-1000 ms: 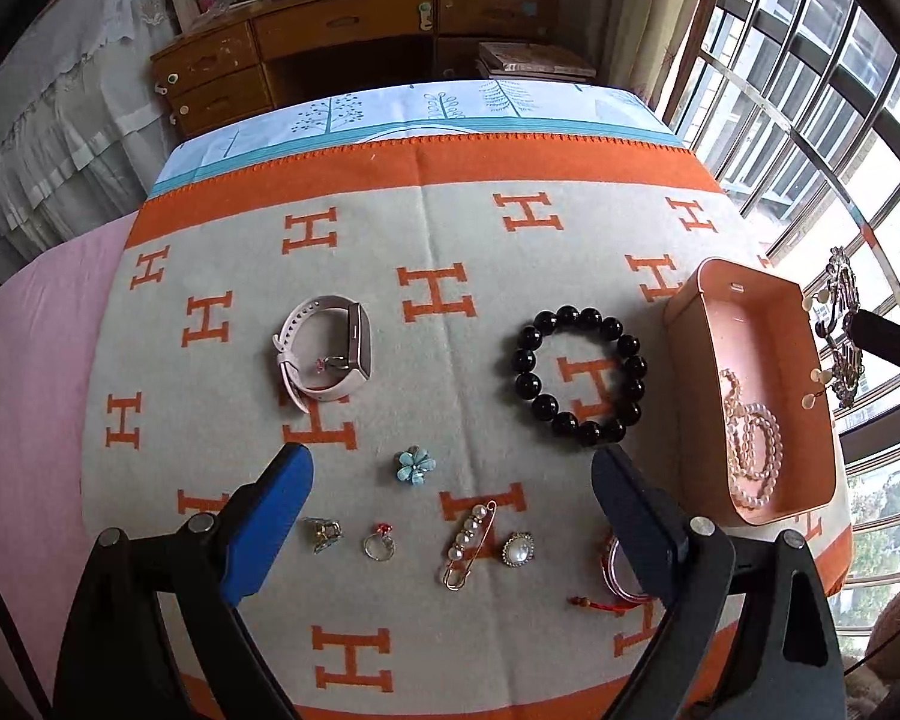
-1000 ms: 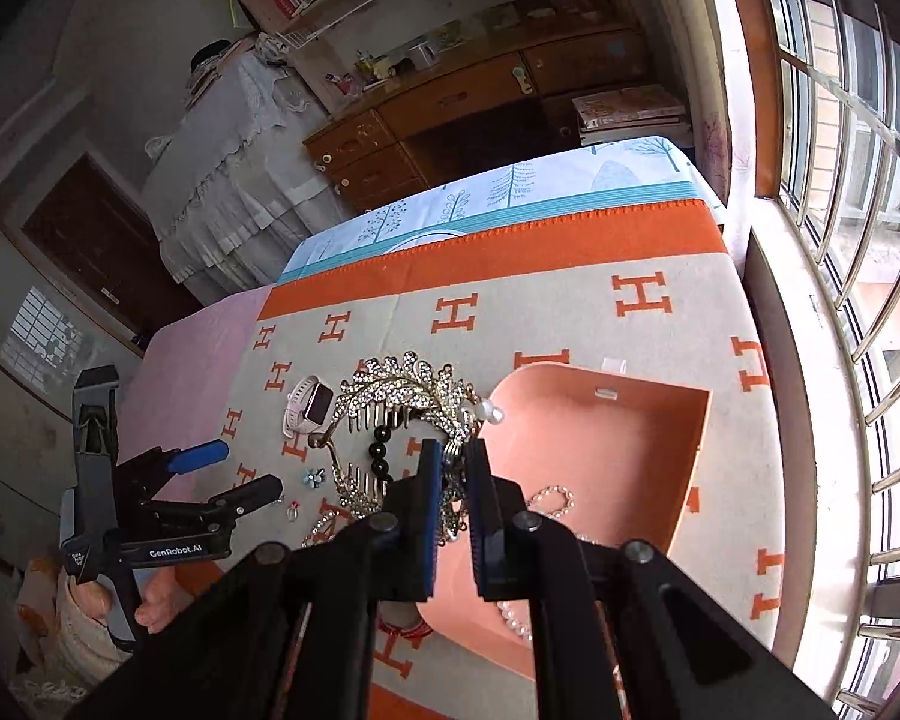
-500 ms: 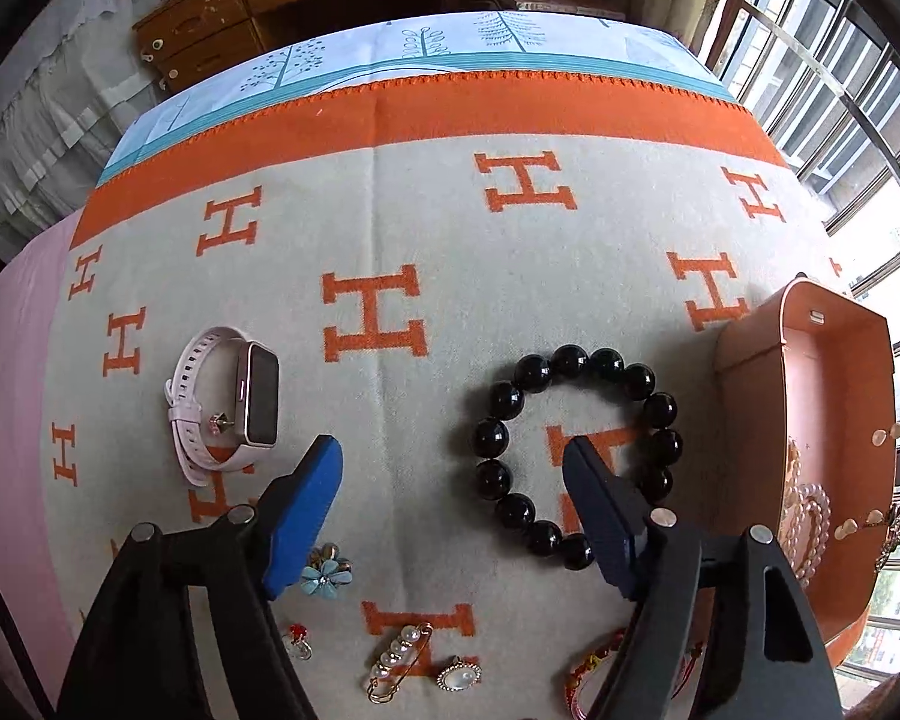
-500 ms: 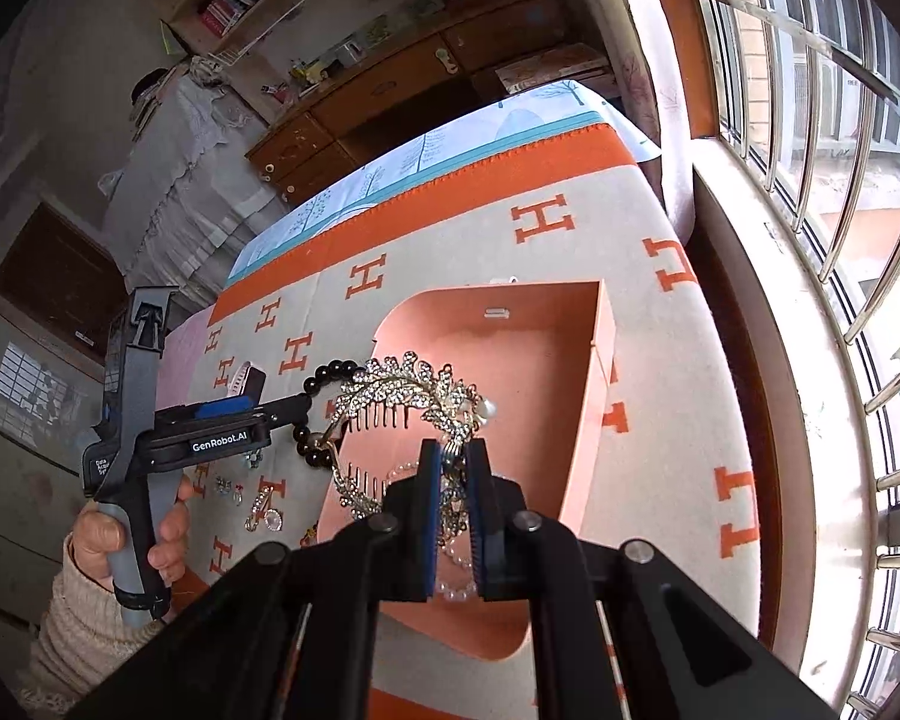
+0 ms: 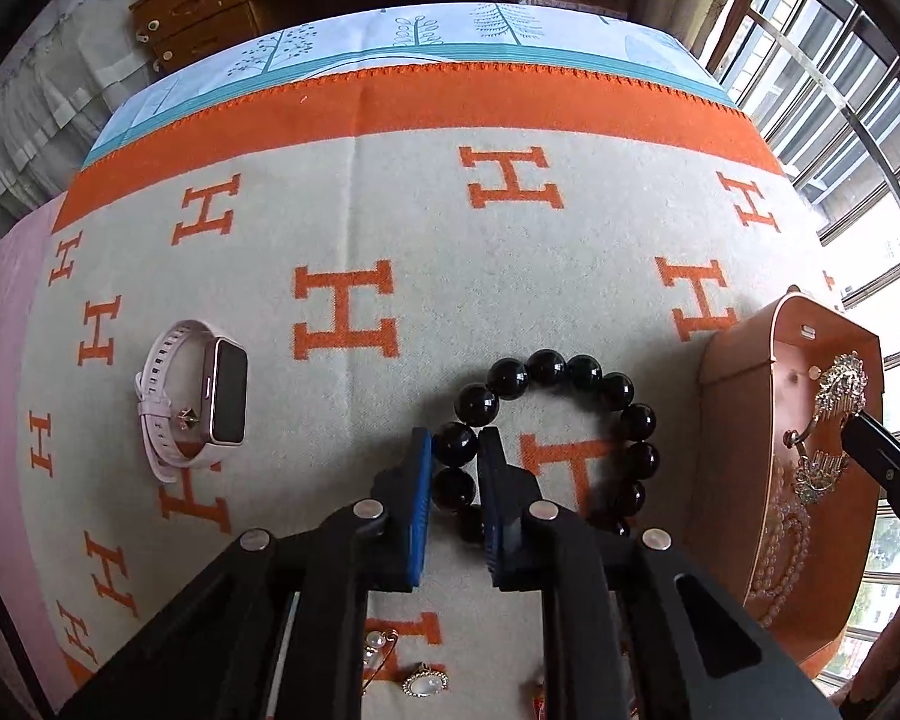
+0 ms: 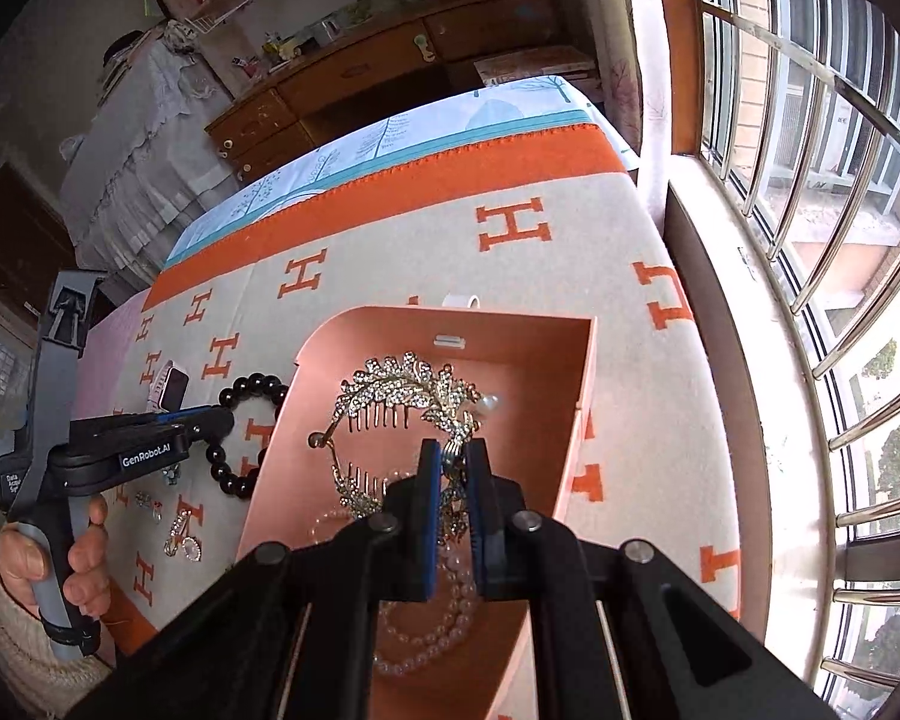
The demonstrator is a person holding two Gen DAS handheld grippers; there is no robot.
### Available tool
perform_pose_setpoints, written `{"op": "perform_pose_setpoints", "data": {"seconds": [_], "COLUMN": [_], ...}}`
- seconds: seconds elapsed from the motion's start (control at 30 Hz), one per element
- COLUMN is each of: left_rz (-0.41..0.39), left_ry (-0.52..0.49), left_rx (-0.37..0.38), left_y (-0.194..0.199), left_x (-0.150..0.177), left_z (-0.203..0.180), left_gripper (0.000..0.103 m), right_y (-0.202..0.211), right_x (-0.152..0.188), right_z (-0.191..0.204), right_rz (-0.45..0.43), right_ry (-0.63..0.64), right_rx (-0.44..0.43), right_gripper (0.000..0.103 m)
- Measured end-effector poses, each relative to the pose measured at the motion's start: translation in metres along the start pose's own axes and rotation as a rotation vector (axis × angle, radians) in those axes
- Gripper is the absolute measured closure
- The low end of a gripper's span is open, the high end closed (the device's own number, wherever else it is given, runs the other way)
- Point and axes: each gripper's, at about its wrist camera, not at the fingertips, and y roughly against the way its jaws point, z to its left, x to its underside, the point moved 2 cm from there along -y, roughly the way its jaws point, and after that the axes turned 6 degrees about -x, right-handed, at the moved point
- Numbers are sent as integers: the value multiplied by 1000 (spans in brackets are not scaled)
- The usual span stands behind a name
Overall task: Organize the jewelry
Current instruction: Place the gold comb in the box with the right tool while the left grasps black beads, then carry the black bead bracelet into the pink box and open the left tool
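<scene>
Once the left gripper [image 5: 456, 450] had been lowered from above the blanket [image 5: 390, 210], its jaws were closing on a bead of the black bead bracelet [image 5: 546, 366], so a lift toward the pink box [image 6: 570, 360] was judged next. The right gripper [image 6: 453, 459], kept clamped on the rhinestone hair comb [image 6: 402, 381], had been lowered steeply into the box.

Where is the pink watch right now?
In the left wrist view the pink watch lies on the H-patterned blanket at the left, well apart from the black bead bracelet to its right.
</scene>
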Motion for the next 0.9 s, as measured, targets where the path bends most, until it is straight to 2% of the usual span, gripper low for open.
{"op": "perform_pose_setpoints", "data": {"seconds": [0.2, 0.43, 0.57, 0.67, 0.83, 0.9], "left_rz": [-111, -245, -289, -291, -266, -244], "left_ry": [15, -58, -117, -170, -266, -299], "left_rx": [71, 138, 192, 236, 289, 294], "left_y": [54, 123, 154, 166, 164, 155], "left_x": [5, 13, 22, 32, 51, 59], "left_z": [-2, -17, -38, -63, -109, -125], "left_gripper": [90, 90, 90, 90, 90, 90], "right_y": [-18, -20, 4, 27, 69, 75], "right_x": [-9, -7, 1, 9, 33, 37], "right_z": [-2, 0, 4, 5, -8, -11], "right_rz": [26, 64, -5, -74, -190, -207], "right_ry": [-11, -27, -29, -39, -94, -104], "right_rx": [58, 81, 70, 58, 81, 89], "right_gripper": [94, 93, 93, 93, 93, 93]}}
